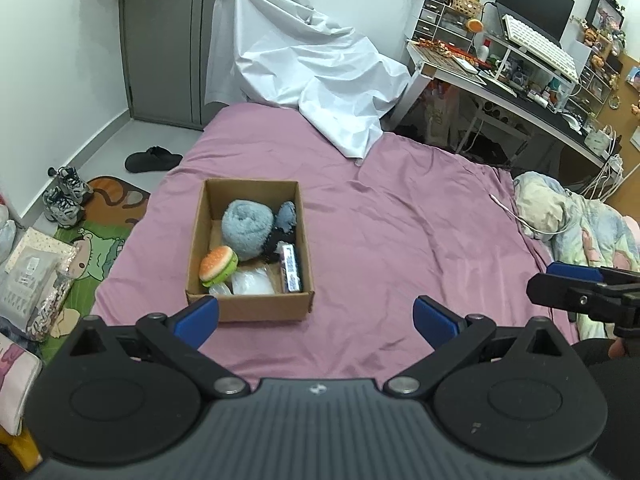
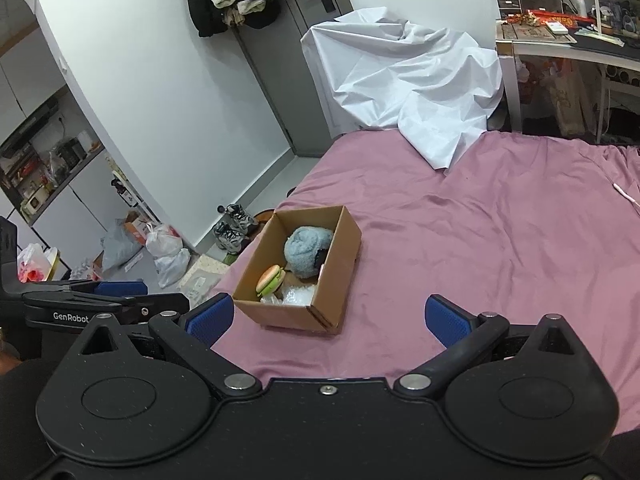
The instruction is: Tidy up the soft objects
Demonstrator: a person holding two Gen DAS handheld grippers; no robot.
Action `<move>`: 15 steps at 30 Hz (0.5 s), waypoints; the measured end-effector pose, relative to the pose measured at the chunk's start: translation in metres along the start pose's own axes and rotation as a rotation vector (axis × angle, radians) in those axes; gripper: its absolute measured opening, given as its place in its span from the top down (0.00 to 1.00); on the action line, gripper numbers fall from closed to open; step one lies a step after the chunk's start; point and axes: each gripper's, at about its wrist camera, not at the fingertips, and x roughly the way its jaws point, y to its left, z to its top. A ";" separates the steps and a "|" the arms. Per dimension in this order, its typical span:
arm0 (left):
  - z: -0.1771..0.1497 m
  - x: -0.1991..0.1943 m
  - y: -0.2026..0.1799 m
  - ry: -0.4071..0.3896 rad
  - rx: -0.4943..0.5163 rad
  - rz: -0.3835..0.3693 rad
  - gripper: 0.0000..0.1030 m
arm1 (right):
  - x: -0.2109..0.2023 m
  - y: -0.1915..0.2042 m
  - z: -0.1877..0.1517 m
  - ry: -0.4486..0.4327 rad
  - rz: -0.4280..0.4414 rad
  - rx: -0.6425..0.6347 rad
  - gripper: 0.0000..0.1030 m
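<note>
Item: one cardboard box (image 1: 249, 300) on the pink bedsheet (image 1: 400, 240), in which we count a rolled blue-grey towel (image 1: 248, 222), a burger toy (image 1: 218, 266), a clear plastic bag (image 1: 252, 282) and a dark wrapped packet (image 1: 291, 268). We hold the left gripper (image 1: 316, 316) and the right gripper (image 2: 328, 318) above the sheet, near the box, each with jaws spread wide and gripping nothing.

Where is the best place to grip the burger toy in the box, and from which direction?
Grip the burger toy across its bun, coming straight down from above: the cardboard box walls block the sides. It leans against the rolled blue towel, so the left gripper, open and nearest, probably suits.
</note>
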 end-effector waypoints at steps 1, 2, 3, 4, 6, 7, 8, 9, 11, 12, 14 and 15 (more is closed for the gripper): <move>-0.001 -0.001 -0.002 0.002 -0.003 0.001 0.01 | -0.002 0.000 -0.001 0.004 0.003 -0.004 0.00; -0.002 -0.002 -0.004 0.004 -0.005 0.002 0.01 | -0.003 0.001 -0.002 0.009 0.000 -0.011 0.00; -0.002 -0.004 -0.006 0.005 -0.002 0.001 0.01 | -0.004 0.003 -0.004 0.013 -0.004 -0.019 0.00; -0.003 -0.005 -0.009 0.004 0.004 -0.001 0.01 | -0.005 0.003 -0.005 0.014 -0.008 -0.019 0.00; -0.006 -0.007 -0.014 0.003 0.010 -0.006 0.01 | -0.006 0.001 -0.006 0.022 -0.003 -0.006 0.00; -0.007 -0.007 -0.017 0.003 0.009 -0.011 0.01 | -0.006 0.001 -0.006 0.025 -0.001 -0.002 0.00; -0.007 -0.008 -0.020 0.009 0.009 -0.015 0.01 | -0.006 0.000 -0.006 0.028 0.002 0.003 0.00; -0.008 -0.009 -0.024 0.009 0.009 -0.004 0.01 | -0.007 0.000 -0.007 0.030 0.004 0.007 0.00; -0.007 -0.014 -0.031 -0.015 0.018 0.022 0.01 | -0.007 0.000 -0.008 0.031 0.002 0.012 0.00; -0.008 -0.015 -0.034 -0.024 0.024 0.031 0.01 | -0.007 0.000 -0.008 0.031 0.000 0.013 0.00; -0.008 -0.017 -0.039 -0.037 0.038 0.059 0.01 | -0.007 0.001 -0.009 0.032 -0.007 0.012 0.00; -0.009 -0.016 -0.040 -0.037 0.038 0.062 0.01 | -0.007 0.001 -0.009 0.031 -0.010 0.011 0.00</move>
